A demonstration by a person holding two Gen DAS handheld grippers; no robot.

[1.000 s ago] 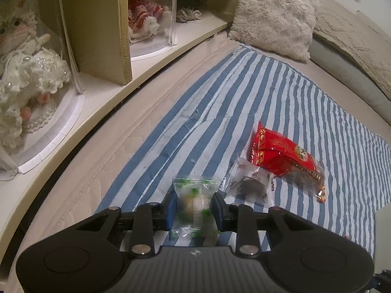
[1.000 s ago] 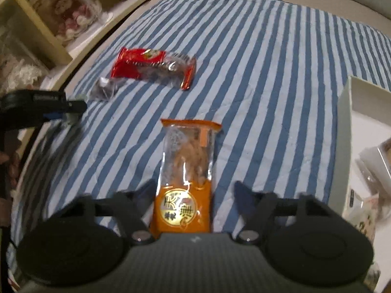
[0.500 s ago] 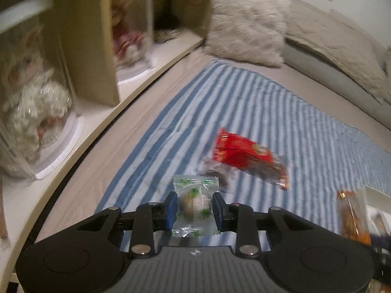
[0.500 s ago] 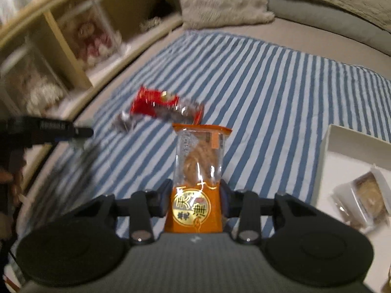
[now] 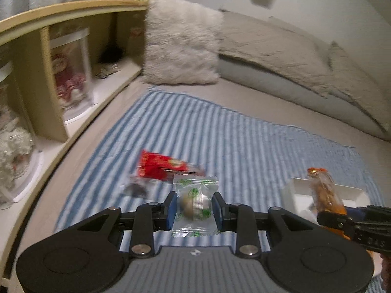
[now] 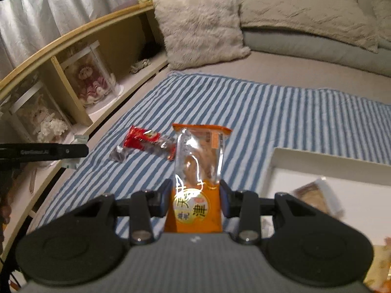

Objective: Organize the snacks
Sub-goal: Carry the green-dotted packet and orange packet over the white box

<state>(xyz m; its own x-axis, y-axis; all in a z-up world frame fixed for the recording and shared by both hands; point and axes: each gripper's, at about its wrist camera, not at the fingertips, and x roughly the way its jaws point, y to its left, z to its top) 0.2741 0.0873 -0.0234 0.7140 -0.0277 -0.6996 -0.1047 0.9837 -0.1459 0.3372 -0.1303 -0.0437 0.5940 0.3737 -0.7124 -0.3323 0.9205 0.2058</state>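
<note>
Striped cloth point(image 6: 268, 112) now farther below.

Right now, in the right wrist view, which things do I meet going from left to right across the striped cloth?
Dark small packet → red packet → orange packet, held in the right tool → white box.

The orange snack packet point(image 6: 195, 185) carries a round yellow label with large Chinese characters, of which 天津 reads clearly; the smaller characters below blur. The side of the left hand-held gripper point(image 6: 44, 151) bears faint lettering too blurred to read.
</note>
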